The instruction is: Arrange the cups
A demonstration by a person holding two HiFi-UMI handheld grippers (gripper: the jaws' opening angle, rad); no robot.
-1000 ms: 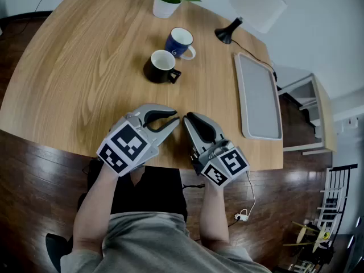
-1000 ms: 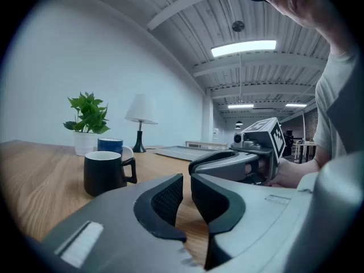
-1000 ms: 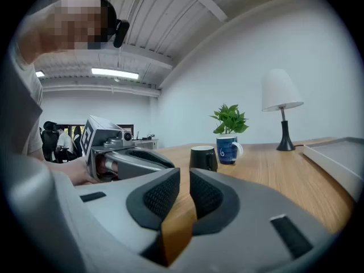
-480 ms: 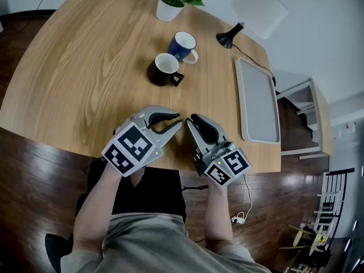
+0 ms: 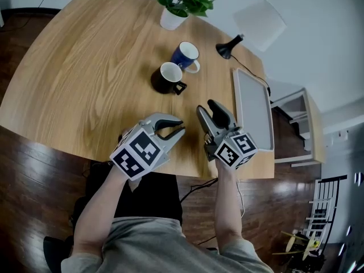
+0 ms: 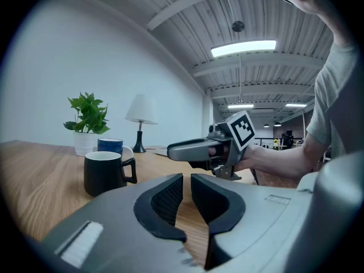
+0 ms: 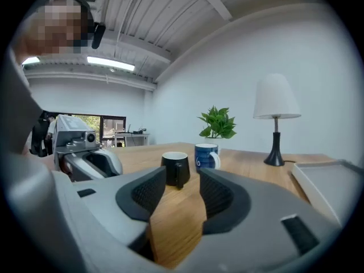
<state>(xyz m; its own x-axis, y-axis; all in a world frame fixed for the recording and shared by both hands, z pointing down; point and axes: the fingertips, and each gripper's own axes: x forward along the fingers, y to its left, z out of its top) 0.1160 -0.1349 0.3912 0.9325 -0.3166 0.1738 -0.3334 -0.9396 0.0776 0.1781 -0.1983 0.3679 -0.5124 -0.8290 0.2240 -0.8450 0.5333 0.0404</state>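
Note:
A black cup with a white inside stands on the wooden table, its handle toward me. Just beyond it is a blue cup. Both also show in the left gripper view, black cup and blue cup, and in the right gripper view, black cup and blue cup. My left gripper hovers near the table's near edge, its jaws almost together and empty. My right gripper is beside it, pointing at the cups; its jaws are opening and hold nothing.
A potted plant stands behind the cups. A black-based lamp is at the back right. A grey tray lies along the table's right side, close to my right gripper. The table's near edge runs under both grippers.
My right gripper has moved right and forward, away from the left one, and its jaws have gone from shut to open. The left gripper has stayed put.

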